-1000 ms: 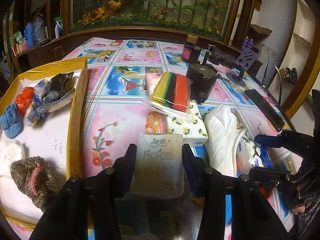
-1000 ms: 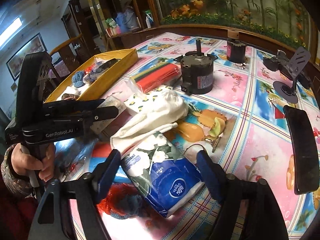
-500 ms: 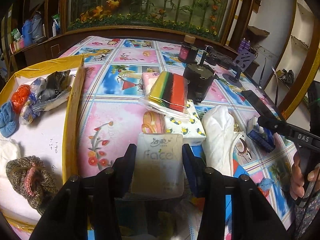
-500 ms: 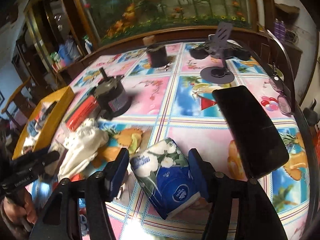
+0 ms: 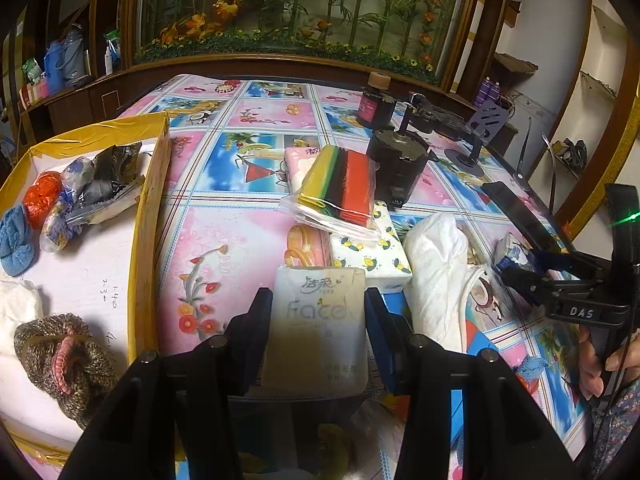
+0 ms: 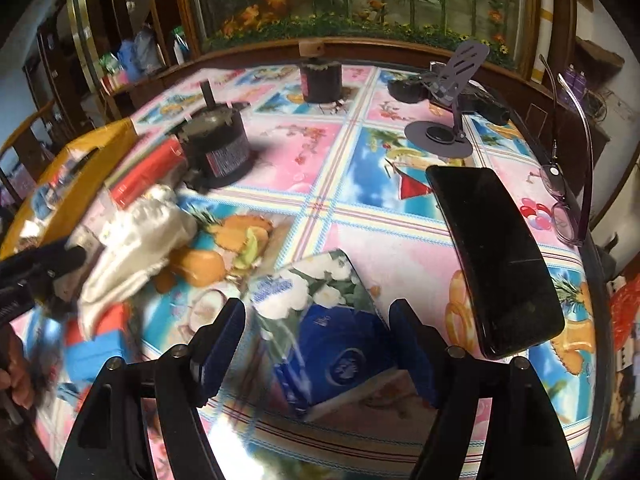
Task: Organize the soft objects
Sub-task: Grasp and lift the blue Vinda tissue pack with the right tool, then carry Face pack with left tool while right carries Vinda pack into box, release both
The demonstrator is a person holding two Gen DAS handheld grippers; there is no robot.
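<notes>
While the left gripper (image 5: 319, 322) pinches a white "face" tissue pack (image 5: 320, 332) between its blue pads above the near edge of the table, the right gripper (image 6: 318, 340) stands spread around a blue floral tissue pack (image 6: 324, 320). A gap shows on each side of the blue pack, which lies on the tablecloth (image 6: 344, 216); no pad presses on it.

Edges, open room:
- Yellow-rimmed tray (image 5: 150, 216) at left; its right wall runs near to far just left of the held white pack. White floor bare in the middle; knitted bundle (image 5: 60, 360) near, blue knit piece (image 5: 16, 240) and crumpled wrappers (image 5: 92, 192) far.
- Pink stretch of cloth between tray wall and the central pile lies bare.
- Central pile: rainbow-striped bag (image 5: 340, 188) atop a bee-print tissue pack (image 5: 372, 256); white cloth bundle (image 5: 436, 276) just right of it.
- Black phone (image 6: 496, 260) lies right of the blue pack, close to the table's right edge; glasses (image 6: 564, 204) beyond it at the rim.
- Far half: dark motor-like cylinder (image 6: 216, 148), dark jar (image 6: 320, 80), phone stand (image 6: 448, 120); broad bare cloth between them.

Room: floral mural along the far wall, wooden shelving at left.
</notes>
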